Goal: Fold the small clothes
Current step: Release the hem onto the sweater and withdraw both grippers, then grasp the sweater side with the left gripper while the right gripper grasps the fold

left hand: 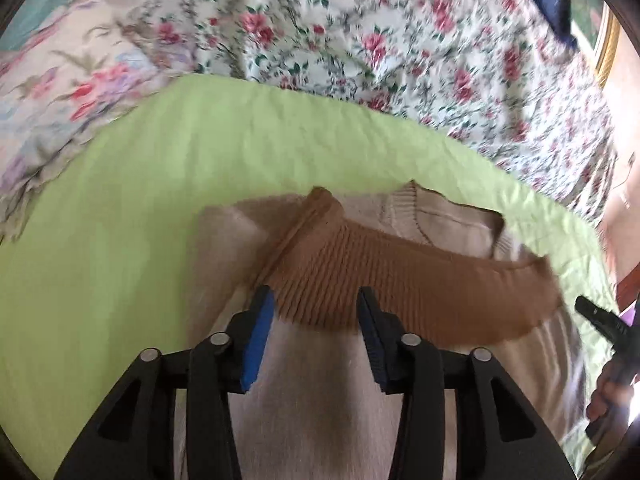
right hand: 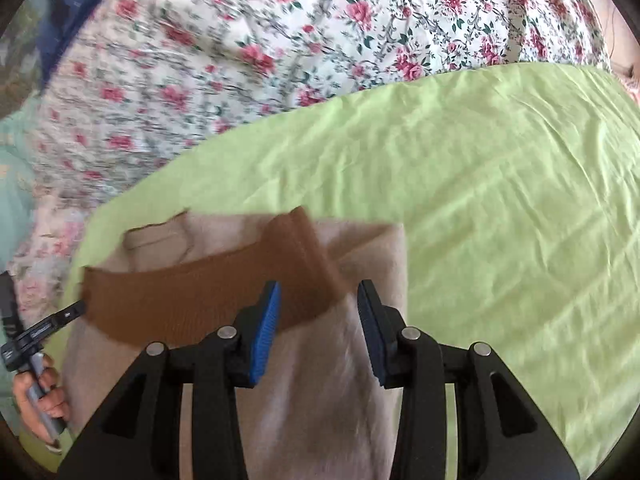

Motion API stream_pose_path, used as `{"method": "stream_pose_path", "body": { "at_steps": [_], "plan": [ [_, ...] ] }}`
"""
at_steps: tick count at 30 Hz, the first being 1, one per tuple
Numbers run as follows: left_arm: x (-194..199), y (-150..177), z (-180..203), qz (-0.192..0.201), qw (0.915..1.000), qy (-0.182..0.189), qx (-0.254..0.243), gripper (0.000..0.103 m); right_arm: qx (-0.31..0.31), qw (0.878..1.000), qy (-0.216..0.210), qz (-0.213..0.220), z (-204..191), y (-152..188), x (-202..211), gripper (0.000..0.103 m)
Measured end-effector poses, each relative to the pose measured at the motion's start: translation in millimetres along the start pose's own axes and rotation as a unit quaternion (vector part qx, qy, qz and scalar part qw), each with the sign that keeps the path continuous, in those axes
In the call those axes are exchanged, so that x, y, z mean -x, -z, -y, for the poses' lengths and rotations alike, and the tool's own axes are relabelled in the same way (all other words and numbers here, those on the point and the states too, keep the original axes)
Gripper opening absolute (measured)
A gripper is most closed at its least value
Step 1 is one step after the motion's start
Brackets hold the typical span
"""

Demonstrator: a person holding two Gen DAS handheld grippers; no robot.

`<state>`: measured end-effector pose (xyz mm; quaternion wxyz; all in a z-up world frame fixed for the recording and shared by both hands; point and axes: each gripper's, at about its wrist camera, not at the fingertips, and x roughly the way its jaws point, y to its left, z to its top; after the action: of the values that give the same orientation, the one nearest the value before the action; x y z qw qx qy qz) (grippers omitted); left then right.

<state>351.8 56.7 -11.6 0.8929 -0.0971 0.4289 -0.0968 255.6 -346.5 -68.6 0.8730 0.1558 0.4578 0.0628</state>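
Black gripper linkages with blue pads fill the near edge of both wrist views.

Bedding: floral sheet (left hand: 400, 60), far side, pink roses on white, rumpled. A second, paler floral cover lies far left in the left wrist view.

Work surface: lime-green cloth (right hand: 500, 200), spread flat over the bedding, lightly creased.

Garment: beige knit sweater (left hand: 304, 392), laid on the green cloth, partly folded; the neckline with its ribbed collar shows at the far end. Brown ribbed hem band (left hand: 400, 280) lies across the body, folded up toward the neck.

Left gripper (left hand: 316, 320): fingers spread wide, holding nothing, poised over the near edge of the brown band toward its left end.

Right gripper (right hand: 318, 314): fingers likewise wide apart and empty, over the right end of the band, near the sweater's right edge.

Handling, judged: light, soft, limp knit; no stiffness, so it will sag and stretch if lifted by one point. Not slippery against rubbery pads. Ribbing is thicker and firmer than the body, so the best hold is probably at its two ends, both layers pinched together.
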Motion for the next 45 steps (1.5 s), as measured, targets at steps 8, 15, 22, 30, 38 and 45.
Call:
{"method": "stream_pose_path", "body": {
  "at_steps": [8,15,22,30,38,45],
  "plan": [
    [80.2,94.3,7.2,0.010,0.9978,0.063,0.020,0.046,0.026,0.999,-0.028,-0.030,-25.7,65.5,41.1,0.042],
    [125.5,177.7,9.3,-0.003,0.9973,0.068,0.025,0.052,0.042,0.998,-0.021,-0.040,-43.3,128.1,76.4,0.047],
    [130.2,210.7,-6.3,-0.023,0.9956,0.068,0.061,0.053,0.060,0.997,-0.022,-0.048,-56.1,151.9,94.6,0.048],
    [120.9,196.2,-16.7,-0.005,0.9923,0.067,0.104,0.077,0.058,0.997,-0.030,-0.045,-57.7,159.1,106.7,0.050],
    [86.6,164.9,-38.2,0.008,0.9854,0.056,0.161,0.079,0.059,0.996,-0.043,-0.052,-63.0,158.6,101.6,0.050],
    [62.7,130.0,-43.7,0.027,0.9832,0.035,0.177,0.020,0.051,0.995,-0.065,-0.064,-65.4,148.2,85.9,0.050]
  ]
}}
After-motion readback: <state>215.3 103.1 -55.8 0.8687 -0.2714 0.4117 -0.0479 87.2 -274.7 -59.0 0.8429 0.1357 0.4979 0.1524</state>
